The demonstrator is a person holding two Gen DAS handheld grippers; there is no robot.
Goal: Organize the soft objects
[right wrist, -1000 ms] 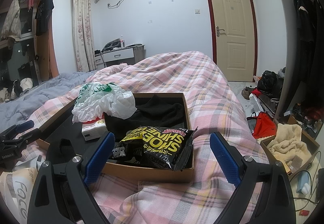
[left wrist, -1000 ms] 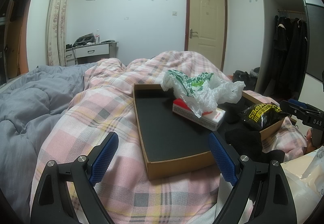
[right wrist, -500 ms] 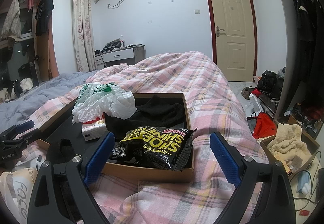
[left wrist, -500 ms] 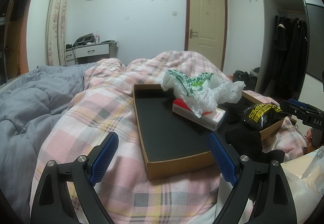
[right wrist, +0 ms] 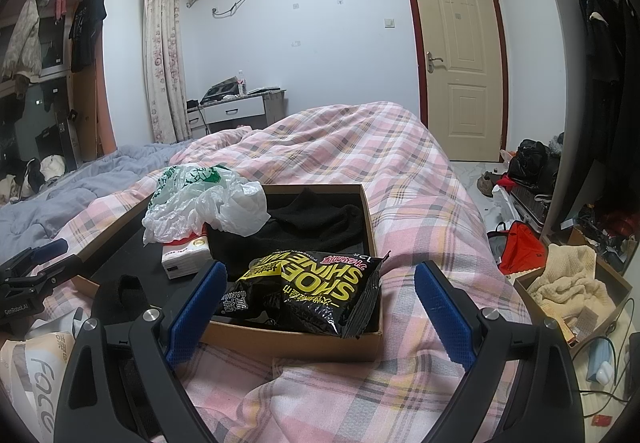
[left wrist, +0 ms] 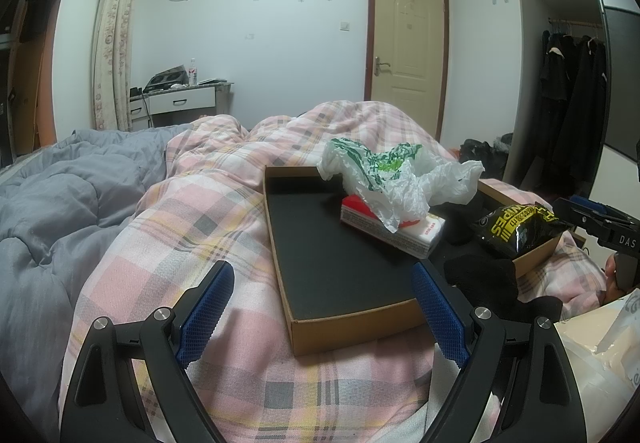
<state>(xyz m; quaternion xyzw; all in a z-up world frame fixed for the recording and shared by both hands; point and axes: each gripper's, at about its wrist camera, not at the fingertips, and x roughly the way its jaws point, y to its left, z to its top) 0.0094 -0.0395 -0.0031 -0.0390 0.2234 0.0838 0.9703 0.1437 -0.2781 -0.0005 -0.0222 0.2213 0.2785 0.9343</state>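
Observation:
A shallow cardboard box (left wrist: 352, 327) (right wrist: 296, 343) with a black lining lies on the pink plaid bed. Inside it rest a crumpled white and green plastic bag (left wrist: 384, 175) (right wrist: 200, 203), a red and white tissue pack (left wrist: 396, 231) (right wrist: 184, 257), a black shoe-wipes packet (left wrist: 516, 231) (right wrist: 308, 291) and black cloth (right wrist: 316, 219). A black sock (left wrist: 484, 279) (right wrist: 120, 295) hangs over the near box edge. My left gripper (left wrist: 322, 307) is open in front of the box. Just as wide stands my right gripper (right wrist: 318, 307), open near the wipes packet. Neither holds anything.
A grey duvet (left wrist: 52, 211) covers the bed's left side. A white plastic bag with print (right wrist: 32, 375) (left wrist: 600, 355) lies between the grippers. Right of the bed, the floor holds an open carton with a cream towel (right wrist: 568, 283), a red bag (right wrist: 520, 251) and clutter.

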